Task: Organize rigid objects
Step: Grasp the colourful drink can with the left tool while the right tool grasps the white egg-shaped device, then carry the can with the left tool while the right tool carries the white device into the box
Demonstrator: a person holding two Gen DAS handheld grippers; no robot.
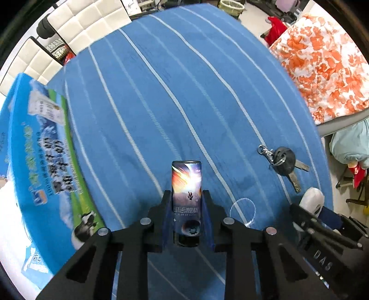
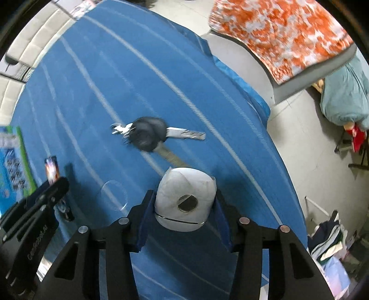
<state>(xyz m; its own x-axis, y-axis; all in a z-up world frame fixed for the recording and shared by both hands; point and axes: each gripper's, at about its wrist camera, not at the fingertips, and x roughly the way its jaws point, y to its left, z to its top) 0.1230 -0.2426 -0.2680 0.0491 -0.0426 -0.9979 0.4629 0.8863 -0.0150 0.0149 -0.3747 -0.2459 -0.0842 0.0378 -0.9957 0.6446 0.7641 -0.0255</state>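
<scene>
My left gripper (image 1: 187, 196) is shut on a slim can with a space print (image 1: 186, 184), held upright above the blue striped cloth (image 1: 161, 92). My right gripper (image 2: 184, 205) is shut on a white rounded object with a dark round spot (image 2: 184, 198). A bunch of black-headed keys with a silver clasp (image 2: 150, 135) lies on the cloth just beyond the white object; it also shows in the left wrist view (image 1: 282, 161). The can and left gripper show at the left of the right wrist view (image 2: 52, 170). The right gripper shows at the lower right of the left wrist view (image 1: 311, 207).
A blue and green milk carton box (image 1: 41, 161) lies at the cloth's left side. A thin clear ring (image 1: 242, 211) lies on the cloth between the grippers. White padded chairs (image 1: 87, 20) stand at the back. An orange-white cloth (image 1: 322, 69) covers furniture on the right, past the table edge.
</scene>
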